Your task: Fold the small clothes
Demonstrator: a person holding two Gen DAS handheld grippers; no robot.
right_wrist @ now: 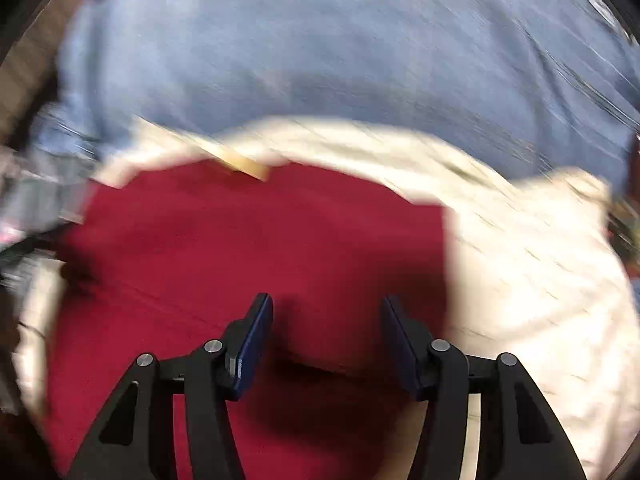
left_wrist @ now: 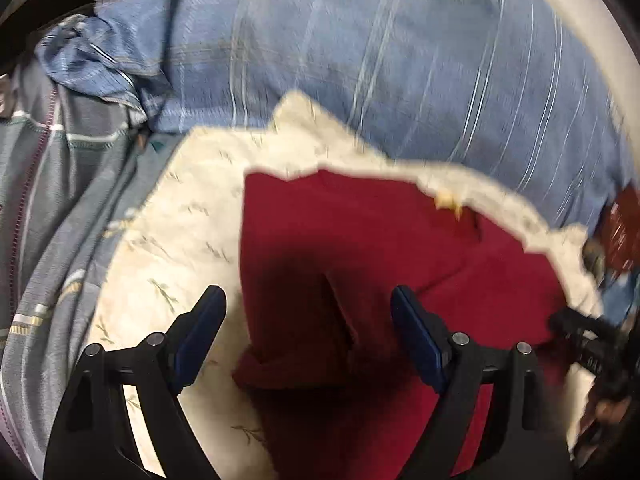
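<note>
Left wrist view shows a blue sheet [left_wrist: 400, 60] filling the far side, a cream cloth [left_wrist: 180, 208] spread on it, and a red garment [left_wrist: 360, 240] lying on the cream cloth, with a grey striped cloth [left_wrist: 60, 200] left of that cloth. Over the red garment, the left gripper [left_wrist: 308, 304] hangs with jaws spread wide, holding nothing. Likewise the right gripper [right_wrist: 326, 312] hovers above the garment, spread and empty, though that view is blurred.
</note>
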